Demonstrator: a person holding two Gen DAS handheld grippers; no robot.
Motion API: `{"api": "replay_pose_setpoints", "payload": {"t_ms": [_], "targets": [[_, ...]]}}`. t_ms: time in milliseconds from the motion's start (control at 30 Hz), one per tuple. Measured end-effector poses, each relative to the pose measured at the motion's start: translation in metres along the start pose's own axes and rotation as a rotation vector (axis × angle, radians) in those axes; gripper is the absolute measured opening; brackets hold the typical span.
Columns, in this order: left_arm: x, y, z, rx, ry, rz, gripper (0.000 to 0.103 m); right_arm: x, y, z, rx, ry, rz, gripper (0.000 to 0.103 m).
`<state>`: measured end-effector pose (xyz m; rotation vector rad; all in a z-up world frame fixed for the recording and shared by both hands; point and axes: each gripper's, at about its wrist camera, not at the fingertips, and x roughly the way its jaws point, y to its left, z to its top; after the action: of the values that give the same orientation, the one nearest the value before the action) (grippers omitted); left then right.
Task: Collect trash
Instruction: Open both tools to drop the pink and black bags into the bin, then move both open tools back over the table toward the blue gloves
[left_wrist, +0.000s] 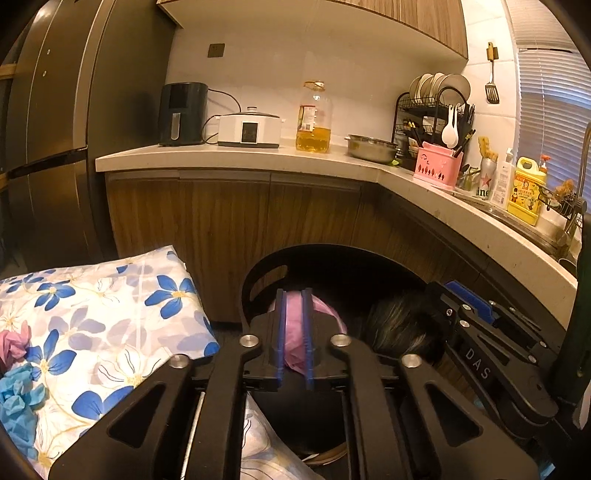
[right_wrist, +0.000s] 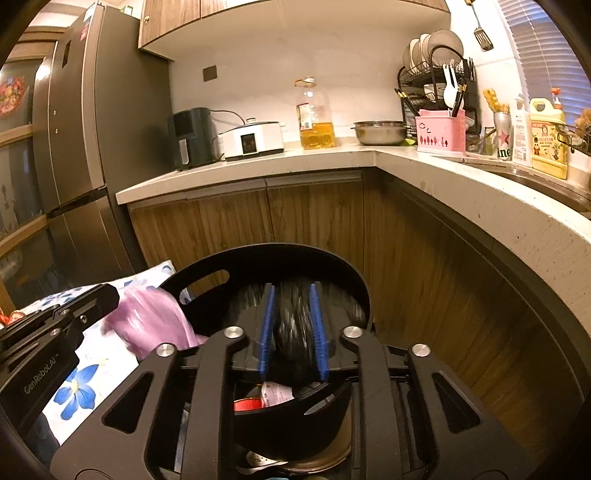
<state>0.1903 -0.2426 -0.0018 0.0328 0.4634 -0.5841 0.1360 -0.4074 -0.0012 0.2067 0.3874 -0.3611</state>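
My left gripper (left_wrist: 294, 334) is shut on a pink plastic bag (left_wrist: 325, 314) and holds it over the rim of a black round bin (left_wrist: 258, 280). The pink bag also shows in the right wrist view (right_wrist: 151, 321), with the left gripper's body at far left. My right gripper (right_wrist: 292, 328) is shut on a crumpled black plastic bag (right_wrist: 293, 332) above the same black bin (right_wrist: 295, 258). The black bag shows in the left wrist view (left_wrist: 402, 325). Red and white wrappers (right_wrist: 266, 398) lie inside the bin. A pink wad (left_wrist: 14, 343) and a blue wad (left_wrist: 22, 402) lie on the floral cloth.
A table with a blue-flower cloth (left_wrist: 110, 314) stands left of the bin. Wooden cabinets (right_wrist: 314, 210) and an L-shaped counter (right_wrist: 424, 158) close off the front and right. An oil bottle (left_wrist: 314, 118), cooker, steel bowl and dish rack stand on the counter. A fridge (left_wrist: 48, 129) stands left.
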Motion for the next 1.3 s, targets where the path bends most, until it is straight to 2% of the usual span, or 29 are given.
{"api": "replay_pose_setpoints", "payload": {"t_ms": [33, 67, 100, 167, 233, 500, 667, 833, 900, 1300], "targets": [[0.000, 0.000, 0.000, 0.000, -0.001, 0.002, 0.023, -0.001, -0.001, -0.001, 0.005, -0.002, 0.000, 0.034], [-0.001, 0.001, -0.001, -0.001, -0.004, 0.002, 0.035, -0.001, -0.001, -0.001, 0.008, -0.004, -0.004, 0.037], [-0.003, 0.003, -0.001, -0.003, -0.008, 0.003, 0.039, -0.002, -0.002, -0.001, 0.009, -0.007, -0.009, 0.041], [-0.004, 0.004, -0.002, 0.000, -0.013, 0.016, 0.043, -0.004, -0.002, -0.002, 0.009, -0.009, -0.014, 0.046], [-0.006, 0.006, -0.004, 0.000, -0.011, 0.038, 0.055, -0.007, -0.003, -0.002, 0.009, -0.013, -0.021, 0.051], [-0.026, 0.020, -0.014, -0.006, -0.024, 0.144, 0.082, -0.022, 0.000, -0.006, 0.003, -0.022, -0.024, 0.069], [-0.046, 0.027, -0.021, -0.008, -0.041, 0.188, 0.087, -0.037, 0.008, -0.011, -0.011, -0.018, -0.008, 0.081], [-0.068, 0.032, -0.029, -0.019, -0.057, 0.221, 0.091, -0.052, 0.016, -0.014, -0.017, -0.010, -0.006, 0.084], [-0.078, 0.035, -0.031, -0.023, -0.068, 0.231, 0.097, -0.058, 0.018, -0.014, -0.011, -0.013, -0.004, 0.085], [-0.123, 0.054, -0.044, -0.058, -0.092, 0.294, 0.097, -0.094, 0.043, -0.020, -0.030, -0.054, 0.008, 0.086]]}}
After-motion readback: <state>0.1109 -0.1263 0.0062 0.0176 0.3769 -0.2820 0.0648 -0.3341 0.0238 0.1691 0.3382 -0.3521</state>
